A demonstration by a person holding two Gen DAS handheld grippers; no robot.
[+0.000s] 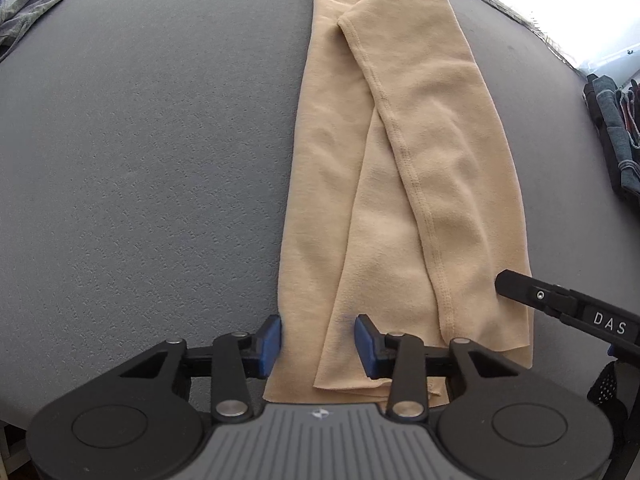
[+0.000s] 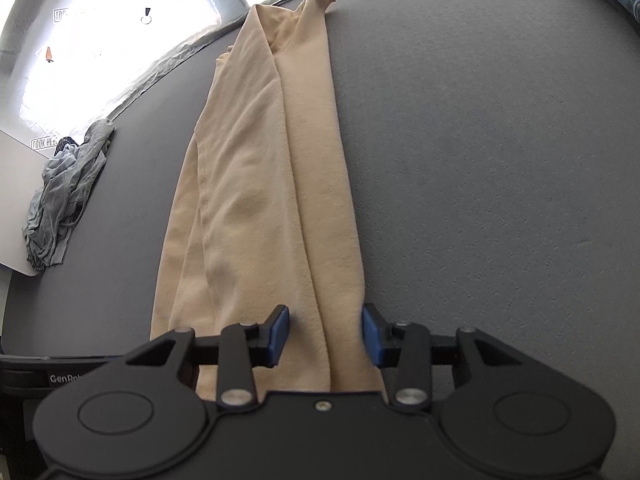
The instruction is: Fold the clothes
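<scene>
A tan garment (image 1: 400, 168) lies folded into a long narrow strip on the grey table (image 1: 140, 160), running away from me. My left gripper (image 1: 318, 344) is open, its blue pads straddling the strip's near left edge. My right gripper (image 2: 325, 334) is open too, its pads either side of the strip's near right part (image 2: 280, 200). The right gripper's black body (image 1: 568, 308) shows at the right of the left wrist view, beside the cloth's right edge. Neither gripper holds the cloth.
A crumpled grey garment (image 2: 64, 196) lies at the table's left edge, also seen far left in the left wrist view (image 1: 32, 4). A stack of dark folded clothes (image 1: 612, 128) sits at the right. The table's far edge (image 2: 180, 56) meets bright floor.
</scene>
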